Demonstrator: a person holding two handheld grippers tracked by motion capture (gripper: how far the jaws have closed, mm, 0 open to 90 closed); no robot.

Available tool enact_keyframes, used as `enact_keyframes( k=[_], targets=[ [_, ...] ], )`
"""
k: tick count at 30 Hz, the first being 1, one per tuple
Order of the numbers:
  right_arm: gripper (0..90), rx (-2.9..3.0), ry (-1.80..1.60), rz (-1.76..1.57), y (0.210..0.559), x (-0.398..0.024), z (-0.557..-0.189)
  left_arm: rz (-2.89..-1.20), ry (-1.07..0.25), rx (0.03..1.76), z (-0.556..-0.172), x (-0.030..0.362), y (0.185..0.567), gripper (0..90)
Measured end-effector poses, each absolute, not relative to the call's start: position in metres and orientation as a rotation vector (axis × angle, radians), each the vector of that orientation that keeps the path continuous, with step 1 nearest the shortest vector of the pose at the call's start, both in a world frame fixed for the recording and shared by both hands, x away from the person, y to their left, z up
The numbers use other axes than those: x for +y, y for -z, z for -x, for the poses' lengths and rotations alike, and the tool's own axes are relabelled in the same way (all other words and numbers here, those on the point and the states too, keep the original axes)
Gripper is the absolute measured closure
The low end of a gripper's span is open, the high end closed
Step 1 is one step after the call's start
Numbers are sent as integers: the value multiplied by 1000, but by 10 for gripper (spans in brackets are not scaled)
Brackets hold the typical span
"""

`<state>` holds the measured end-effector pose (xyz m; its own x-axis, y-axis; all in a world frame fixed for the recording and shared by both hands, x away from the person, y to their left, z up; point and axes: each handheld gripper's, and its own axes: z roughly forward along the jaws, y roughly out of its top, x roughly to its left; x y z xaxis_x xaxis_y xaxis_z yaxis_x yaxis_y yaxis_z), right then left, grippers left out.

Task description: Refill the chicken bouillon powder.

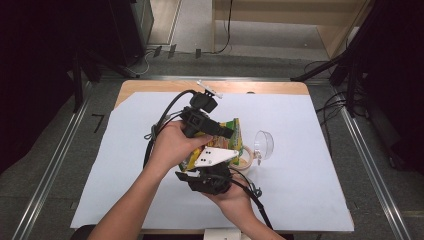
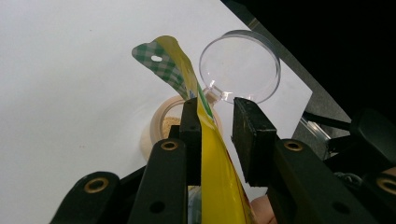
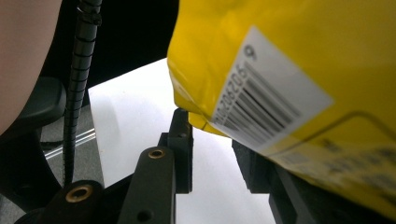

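High view: yellow pouch (image 1: 226, 142) between both claws.

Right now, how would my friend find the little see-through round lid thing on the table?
Start at the big white sheet covering the table. Near its middle, two hands hold a yellow bag over a small beige jar with tan powder inside. The clear lid is just right of them, joined to the jar's rim: it is the one thing you can see straight through.

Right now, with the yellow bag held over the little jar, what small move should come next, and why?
Probably tip the yellow bag a little further toward the jar. The bag's mouth hangs just above the open jar, which shows some powder already, and its clear lid lies aside.
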<state>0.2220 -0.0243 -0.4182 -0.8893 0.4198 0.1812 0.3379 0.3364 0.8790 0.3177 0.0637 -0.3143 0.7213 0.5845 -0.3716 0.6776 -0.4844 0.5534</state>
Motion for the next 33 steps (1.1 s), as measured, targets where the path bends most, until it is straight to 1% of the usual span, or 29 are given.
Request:
enact_keyframes(
  k=[9, 12, 33],
  targets=[
    [704, 2506, -1613, -709, 419, -25, -222, -2222, 184, 946, -318, 64, 315, 743],
    [717, 2504, -1608, -699, 419, -25, -220, -2221, 194, 936, -317, 64, 314, 745],
    [716, 2498, -1618, -704, 420, -26, -219, -2218, 209, 929, -317, 63, 315, 748]
  ],
)
